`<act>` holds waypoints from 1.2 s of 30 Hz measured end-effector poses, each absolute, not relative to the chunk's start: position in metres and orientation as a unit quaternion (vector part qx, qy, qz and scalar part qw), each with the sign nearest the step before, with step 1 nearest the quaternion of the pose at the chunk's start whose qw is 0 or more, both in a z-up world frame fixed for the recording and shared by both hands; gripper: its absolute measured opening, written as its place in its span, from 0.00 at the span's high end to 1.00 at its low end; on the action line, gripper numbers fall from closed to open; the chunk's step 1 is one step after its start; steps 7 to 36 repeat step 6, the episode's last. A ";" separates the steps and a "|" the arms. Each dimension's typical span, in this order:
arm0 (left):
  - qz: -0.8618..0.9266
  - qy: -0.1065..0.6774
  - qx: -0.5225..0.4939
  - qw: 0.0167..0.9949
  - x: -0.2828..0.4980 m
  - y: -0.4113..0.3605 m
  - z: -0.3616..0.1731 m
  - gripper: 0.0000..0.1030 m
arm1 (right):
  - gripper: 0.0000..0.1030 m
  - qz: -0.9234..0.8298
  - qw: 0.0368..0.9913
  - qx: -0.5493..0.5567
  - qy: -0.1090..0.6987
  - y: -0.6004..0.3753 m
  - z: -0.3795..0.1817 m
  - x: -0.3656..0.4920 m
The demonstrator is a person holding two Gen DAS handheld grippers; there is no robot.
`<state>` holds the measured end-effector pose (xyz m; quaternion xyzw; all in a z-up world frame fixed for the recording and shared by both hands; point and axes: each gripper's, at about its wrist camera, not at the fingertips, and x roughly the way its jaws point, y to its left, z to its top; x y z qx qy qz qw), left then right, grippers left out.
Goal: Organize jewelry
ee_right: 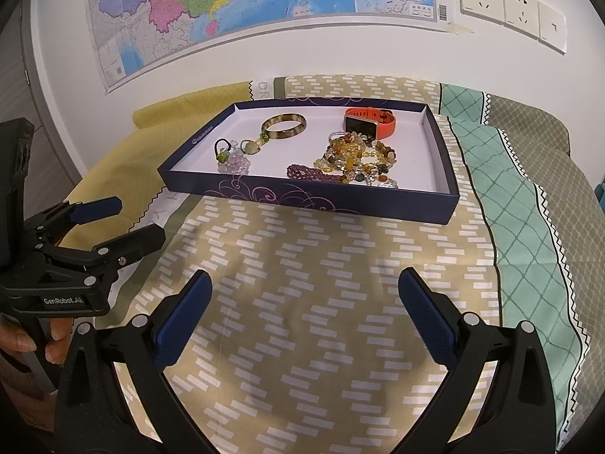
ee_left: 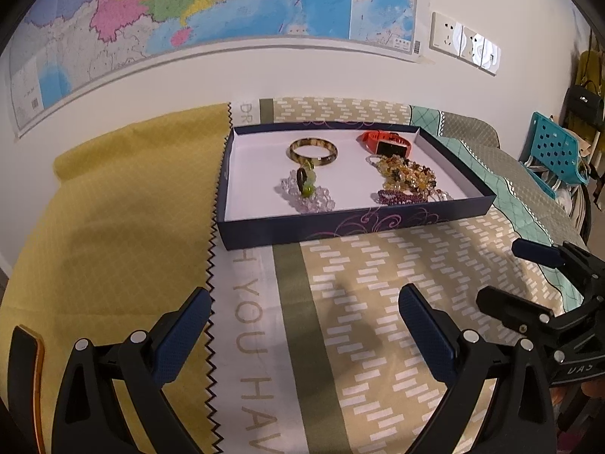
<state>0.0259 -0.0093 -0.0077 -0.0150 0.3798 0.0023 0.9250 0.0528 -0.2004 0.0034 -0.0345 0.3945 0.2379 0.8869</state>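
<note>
A shallow dark-blue box (ee_left: 340, 227) (ee_right: 332, 199) with a white inside lies on the patterned bedspread. In it are a brown bangle (ee_left: 314, 150) (ee_right: 284, 126), an orange watch (ee_left: 385, 143) (ee_right: 372, 121), a heap of amber bead bracelets (ee_left: 410, 176) (ee_right: 359, 157), a purple bead strand (ee_left: 401, 197) (ee_right: 306, 171) and a clear bead bracelet with green charms (ee_left: 308, 188) (ee_right: 236, 157). My left gripper (ee_left: 304, 302) hangs open and empty, short of the box's near wall. My right gripper (ee_right: 304, 285) is open and empty too, also short of the box.
A yellow cloth (ee_left: 113, 227) covers the bed to the left of the box. A map (ee_left: 211, 7) and wall sockets (ee_right: 510, 3) are on the wall behind. A blue perforated chair (ee_left: 556, 151) stands at the right. A hand (ee_right: 22, 340) holds the left gripper's handle.
</note>
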 end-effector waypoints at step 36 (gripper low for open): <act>0.009 0.392 -0.028 0.919 0.030 0.005 -0.012 0.07 | 0.06 0.181 0.893 -0.058 0.409 -0.248 0.002 0.076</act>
